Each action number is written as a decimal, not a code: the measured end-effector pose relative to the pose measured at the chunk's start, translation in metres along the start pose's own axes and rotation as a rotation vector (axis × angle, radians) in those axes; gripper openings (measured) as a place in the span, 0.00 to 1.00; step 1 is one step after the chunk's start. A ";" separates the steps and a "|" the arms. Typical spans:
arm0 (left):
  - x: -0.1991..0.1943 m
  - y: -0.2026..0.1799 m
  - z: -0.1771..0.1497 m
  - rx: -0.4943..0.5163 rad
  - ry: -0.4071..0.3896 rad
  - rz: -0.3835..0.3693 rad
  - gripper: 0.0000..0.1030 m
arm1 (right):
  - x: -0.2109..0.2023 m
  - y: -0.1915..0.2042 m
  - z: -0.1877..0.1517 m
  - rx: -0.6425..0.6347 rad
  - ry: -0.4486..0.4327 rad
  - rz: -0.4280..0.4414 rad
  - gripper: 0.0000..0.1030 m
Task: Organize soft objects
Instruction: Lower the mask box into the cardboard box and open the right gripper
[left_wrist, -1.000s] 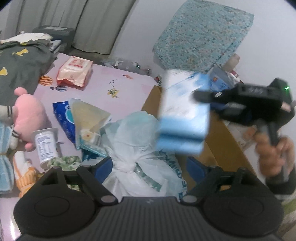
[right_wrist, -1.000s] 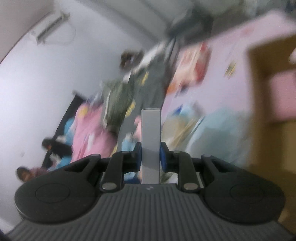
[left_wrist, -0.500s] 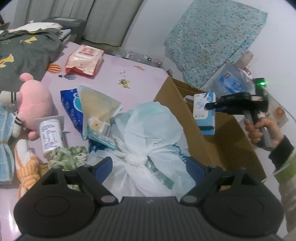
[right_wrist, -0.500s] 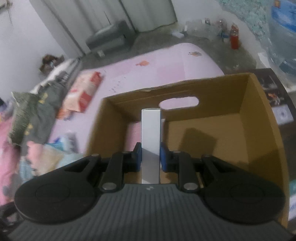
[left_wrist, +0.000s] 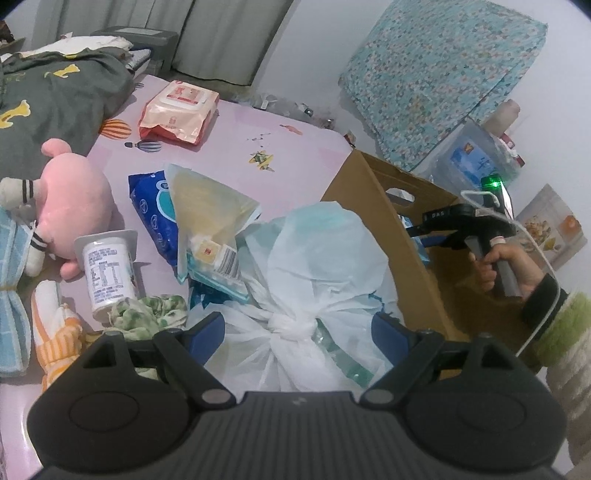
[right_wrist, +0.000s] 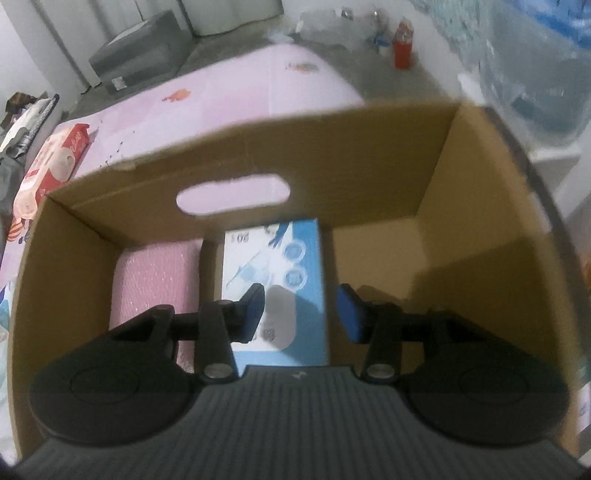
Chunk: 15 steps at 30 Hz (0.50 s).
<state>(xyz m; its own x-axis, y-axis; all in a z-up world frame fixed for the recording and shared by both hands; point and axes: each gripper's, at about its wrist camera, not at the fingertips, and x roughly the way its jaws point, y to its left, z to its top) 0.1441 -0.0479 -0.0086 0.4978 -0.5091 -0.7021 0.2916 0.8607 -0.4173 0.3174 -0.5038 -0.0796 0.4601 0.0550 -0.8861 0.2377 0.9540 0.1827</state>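
Note:
My right gripper (right_wrist: 301, 306) hangs inside the brown cardboard box (right_wrist: 332, 155) with its jaws opening. A blue-and-white carton (right_wrist: 275, 280) lies flat on the box floor beneath and between the fingers, and the pads do not touch it. Beside it lies a pink bubble-wrap piece (right_wrist: 155, 280). In the left wrist view a hand (left_wrist: 495, 266) holds that gripper over the cardboard box (left_wrist: 369, 206). My left gripper (left_wrist: 297, 332) stands open just above a knotted white plastic bag (left_wrist: 317, 266), its fingers on either side of the knot.
On the pink bed sheet lie a pink plush toy (left_wrist: 74, 199), a wet-wipes pack (left_wrist: 177, 110), a blue packet (left_wrist: 151, 206), a yellow pouch (left_wrist: 207, 206), a white bottle (left_wrist: 107, 273), a green cloth (left_wrist: 147, 314) and an orange striped cloth (left_wrist: 55, 328). A grey blanket (left_wrist: 55, 92) covers the far left.
The right gripper swung down into the cardboard box with the carton, then its jaws parted and the carton now lies flat on the box floor. The left gripper barely shifted.

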 end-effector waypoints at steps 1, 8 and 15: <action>0.000 0.000 0.000 -0.001 -0.001 0.004 0.85 | 0.003 0.000 -0.002 0.032 -0.002 0.023 0.43; -0.008 0.009 0.006 -0.015 -0.045 0.039 0.85 | -0.004 0.013 -0.003 0.072 -0.055 0.013 0.45; -0.011 0.011 0.019 0.047 -0.126 0.147 0.85 | -0.077 0.037 -0.005 0.026 -0.210 0.042 0.53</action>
<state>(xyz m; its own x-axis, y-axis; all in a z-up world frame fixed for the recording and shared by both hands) 0.1577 -0.0330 0.0055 0.6355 -0.3765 -0.6741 0.2447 0.9263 -0.2866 0.2865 -0.4714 -0.0062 0.6377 0.0296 -0.7697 0.2348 0.9442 0.2309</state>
